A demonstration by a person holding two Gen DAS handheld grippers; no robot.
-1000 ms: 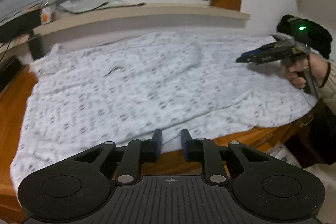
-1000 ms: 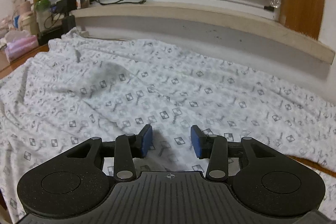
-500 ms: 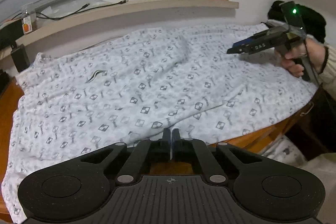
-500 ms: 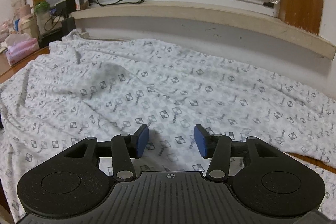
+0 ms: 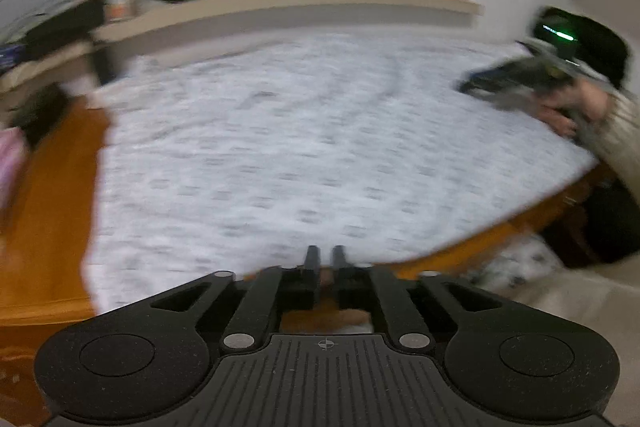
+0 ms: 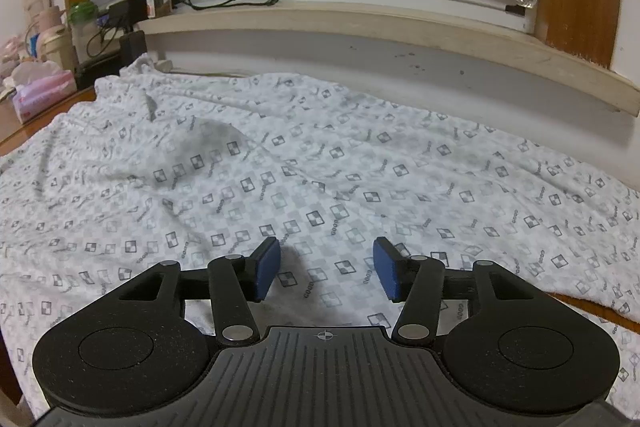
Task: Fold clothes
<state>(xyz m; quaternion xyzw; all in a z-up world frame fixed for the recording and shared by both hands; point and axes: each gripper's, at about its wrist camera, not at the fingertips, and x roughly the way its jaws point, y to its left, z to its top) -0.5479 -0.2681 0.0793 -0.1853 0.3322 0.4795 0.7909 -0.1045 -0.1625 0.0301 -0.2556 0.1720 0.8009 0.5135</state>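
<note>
White patterned garment point(image 6: 320, 163) lies flat across desk point(image 5: 48, 211), long axis left-right. Left hand-held gripper point(image 5: 325, 259) at near hem, jaws opening, empty (blurred); right hand-held gripper point(image 6: 326, 269) over cloth, opening, empty.

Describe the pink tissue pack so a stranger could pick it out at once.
Start at the white patterned garment spread over the wooden table. Follow it to its far left corner, where clutter stands under the window sill. The tissue pack lies nearest the cloth: soft, pink, white tissue sprouting on top.

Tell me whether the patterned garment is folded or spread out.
Spread out: the garment lies in one wrinkled layer across the table, with no fold made yet.
</note>
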